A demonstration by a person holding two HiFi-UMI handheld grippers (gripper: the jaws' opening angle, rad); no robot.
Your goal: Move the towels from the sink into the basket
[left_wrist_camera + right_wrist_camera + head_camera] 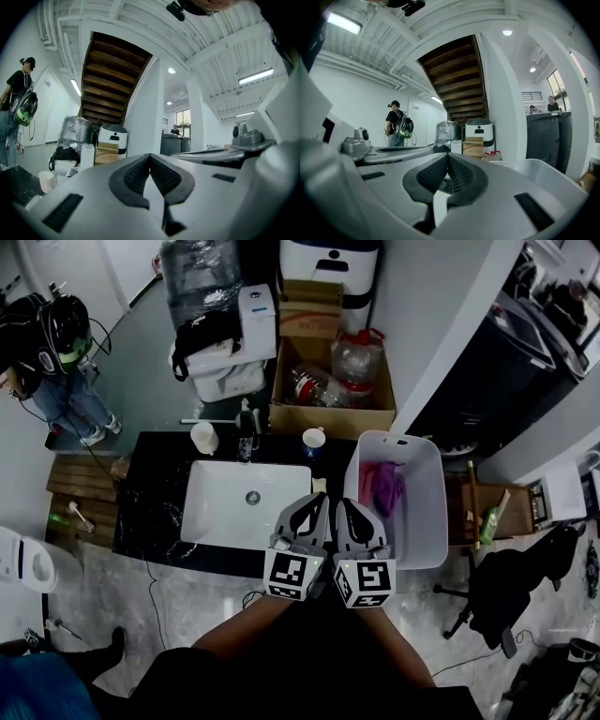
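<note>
The left gripper [314, 500] and right gripper [349, 505] keep fingers pressed together, empty, while the soft, light towels [384, 486] lie bunched in the basket [429, 538], the sink [217, 514] seemingly bare; any raised fold suits pinching.

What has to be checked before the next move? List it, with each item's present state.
1. Sink free of towels: ok, the basin shows bare white.
2. Towel in the basket: ok, a pink one lies inside.
3. Left hand-held gripper empty: ok, jaws together, nothing between them.
4. Right hand-held gripper empty: ok, jaws together, nothing between them.
5. Sink's near right corner: cannot tell, the hand-held grippers cover it in the head view.
</note>
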